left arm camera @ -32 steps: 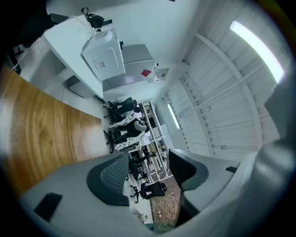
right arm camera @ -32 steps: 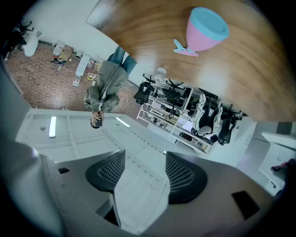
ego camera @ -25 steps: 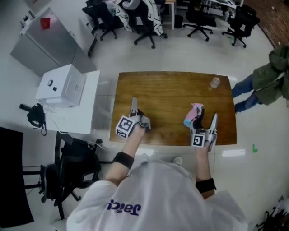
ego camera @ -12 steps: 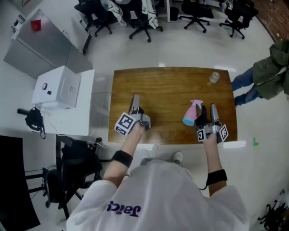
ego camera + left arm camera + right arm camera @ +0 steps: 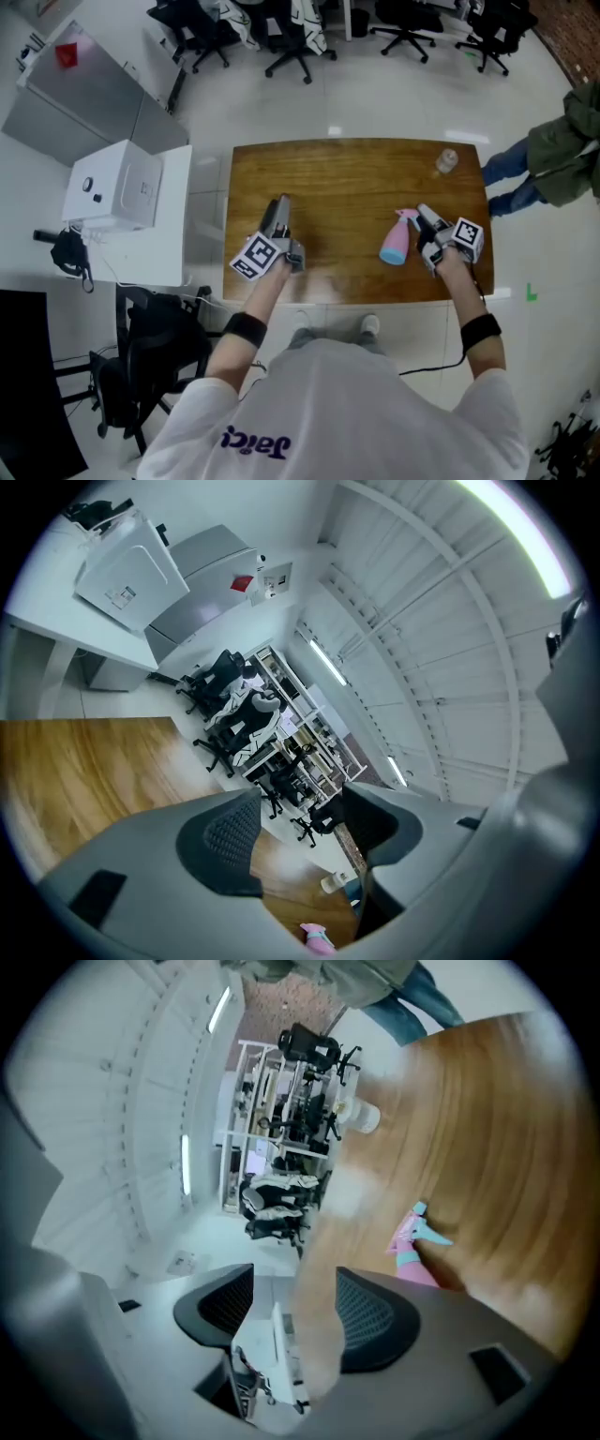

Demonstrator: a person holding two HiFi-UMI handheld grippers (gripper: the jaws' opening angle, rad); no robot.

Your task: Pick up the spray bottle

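Spray bottle [image 5: 395,240]: on table [image 5: 347,173], just left of right gripper [image 5: 424,217], not btwn jaws. Left gripper [image 5: 279,211] well apart. Both: jaws apart, empty. We shd straddle body squarely, then squeeze.

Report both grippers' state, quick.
Left gripper: open, empty.
Right gripper: open, empty, beside the spray bottle.

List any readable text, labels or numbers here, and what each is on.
Nothing reads reliably.
Blue print on white shirt: inverted, illegible.
Label on white box: too small.
Red sign on grey cabinet: too small.
Pink spray bottle: no print visible.
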